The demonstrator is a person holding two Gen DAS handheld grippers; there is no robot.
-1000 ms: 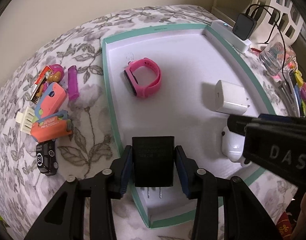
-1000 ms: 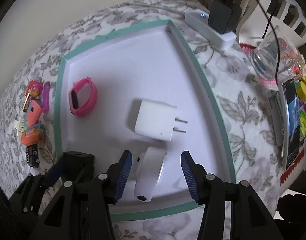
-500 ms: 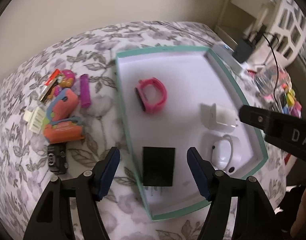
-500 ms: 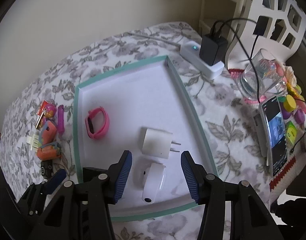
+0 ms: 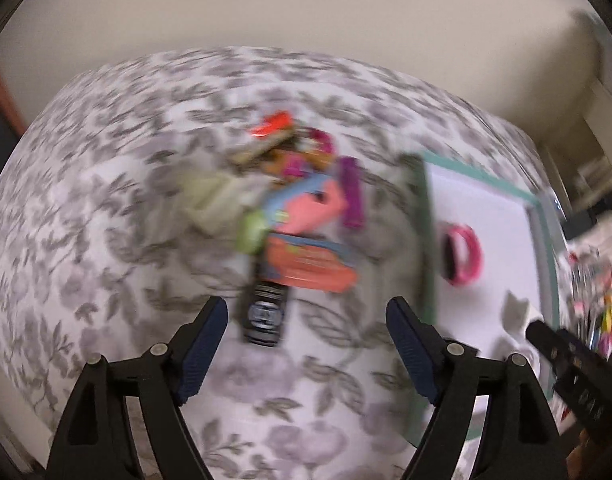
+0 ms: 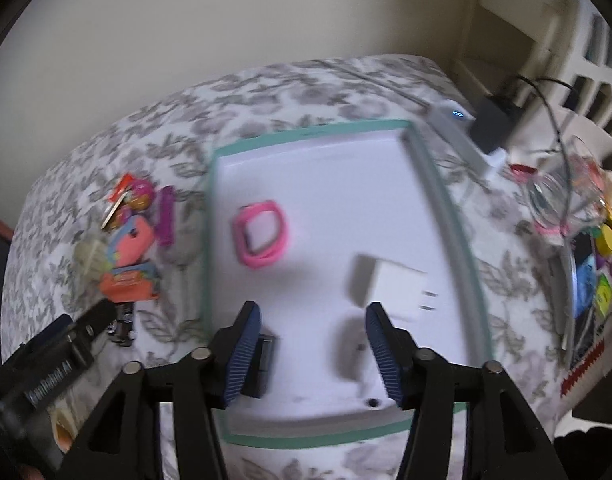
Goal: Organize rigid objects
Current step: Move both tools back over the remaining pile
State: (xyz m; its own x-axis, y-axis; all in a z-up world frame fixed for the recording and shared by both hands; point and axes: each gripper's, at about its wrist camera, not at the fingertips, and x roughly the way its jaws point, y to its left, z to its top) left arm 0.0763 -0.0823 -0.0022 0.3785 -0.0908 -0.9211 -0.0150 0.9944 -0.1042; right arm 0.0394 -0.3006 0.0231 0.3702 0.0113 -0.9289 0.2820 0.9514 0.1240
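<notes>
My left gripper [image 5: 306, 336] is open and empty above the floral cloth, facing a pile of small objects: a black toy car [image 5: 264, 314], an orange card [image 5: 310, 270], a coral case [image 5: 310, 212] and a purple bar [image 5: 352, 192]. The white tray with a teal rim [image 6: 446, 184] holds a pink watch [image 6: 262, 242], a white charger [image 6: 390, 284], a white oval device [image 6: 352, 350] and a black adapter [image 6: 264, 362]. My right gripper [image 6: 312, 350] is open and empty over the tray's near end. Both views are blurred.
A white power strip with a black plug [image 6: 490, 124], a glass [image 6: 562, 196] and a phone with colourful bits [image 6: 586, 276] lie right of the tray. A wall stands behind the table. The left tool [image 6: 54, 364] shows at the lower left.
My left gripper released the black adapter in the tray, opened, lifted and swung left toward the pile. My right gripper rose away from the white oval device.
</notes>
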